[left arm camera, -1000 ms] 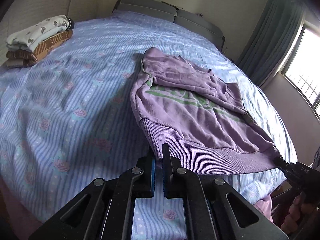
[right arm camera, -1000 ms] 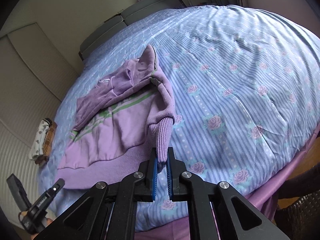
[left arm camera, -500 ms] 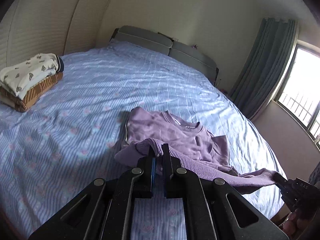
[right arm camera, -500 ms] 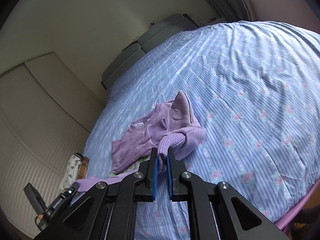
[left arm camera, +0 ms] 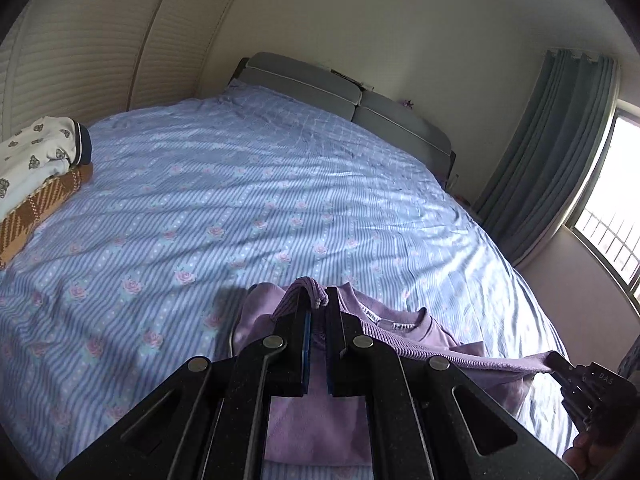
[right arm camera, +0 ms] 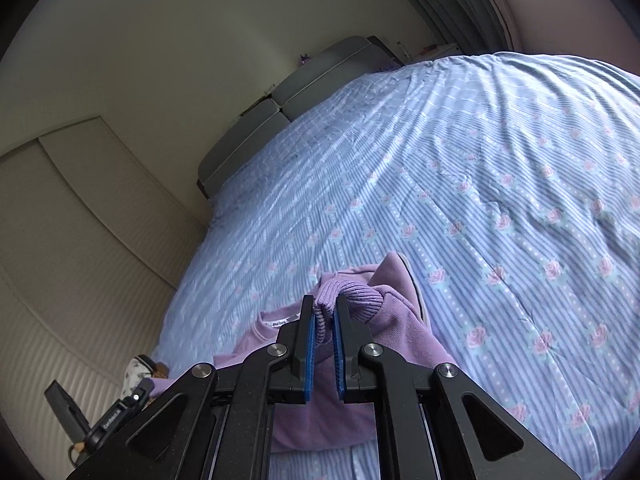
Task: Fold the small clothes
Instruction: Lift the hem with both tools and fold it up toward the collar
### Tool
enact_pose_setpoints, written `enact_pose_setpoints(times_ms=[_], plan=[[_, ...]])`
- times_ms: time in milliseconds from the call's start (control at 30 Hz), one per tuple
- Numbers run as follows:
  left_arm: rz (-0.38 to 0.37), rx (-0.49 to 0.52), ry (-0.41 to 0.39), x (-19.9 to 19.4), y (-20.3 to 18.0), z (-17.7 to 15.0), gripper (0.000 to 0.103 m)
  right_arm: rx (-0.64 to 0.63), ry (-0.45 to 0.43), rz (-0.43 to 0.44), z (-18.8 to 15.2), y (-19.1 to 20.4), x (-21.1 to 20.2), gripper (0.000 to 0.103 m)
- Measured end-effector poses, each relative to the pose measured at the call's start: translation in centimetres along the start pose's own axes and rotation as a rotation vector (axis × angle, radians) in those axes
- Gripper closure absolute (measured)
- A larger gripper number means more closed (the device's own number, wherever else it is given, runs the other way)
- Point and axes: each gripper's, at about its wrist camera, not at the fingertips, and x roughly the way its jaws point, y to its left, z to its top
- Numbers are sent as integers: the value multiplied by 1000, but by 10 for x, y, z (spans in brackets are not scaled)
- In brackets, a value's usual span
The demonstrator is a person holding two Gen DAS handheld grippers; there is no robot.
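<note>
Above the striped bed sheet, both grippers' fingers pinch the purple sweatshirt's ribbed hem.

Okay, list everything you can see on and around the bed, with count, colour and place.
sweatshirt: one, lilac, near end of the bed, ribbed hem lifted.
folded clothes: one stack, white printed piece on a brown checked one, left edge of the bed.
bedsheet: one, blue striped with pink roses, covers the bed.
headboard: two grey cushions, far end of the bed.
curtain: one, grey-green, right wall beside the window.
wardrobe doors: cream, slatted, left wall.
left gripper: black, blue pads, jaws shut on the hem.
right gripper: black, blue pads, jaws shut on the hem.
</note>
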Motion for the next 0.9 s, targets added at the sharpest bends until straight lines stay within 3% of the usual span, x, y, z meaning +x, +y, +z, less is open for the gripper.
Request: enact_pose_setpoints(times_ms=[433, 900], plan=[[92, -8, 110, 119, 16, -1, 95, 18, 79, -85, 21, -21, 113, 95], [150, 8, 174, 161, 14, 10, 95, 39, 123, -162, 30, -39, 171, 95]])
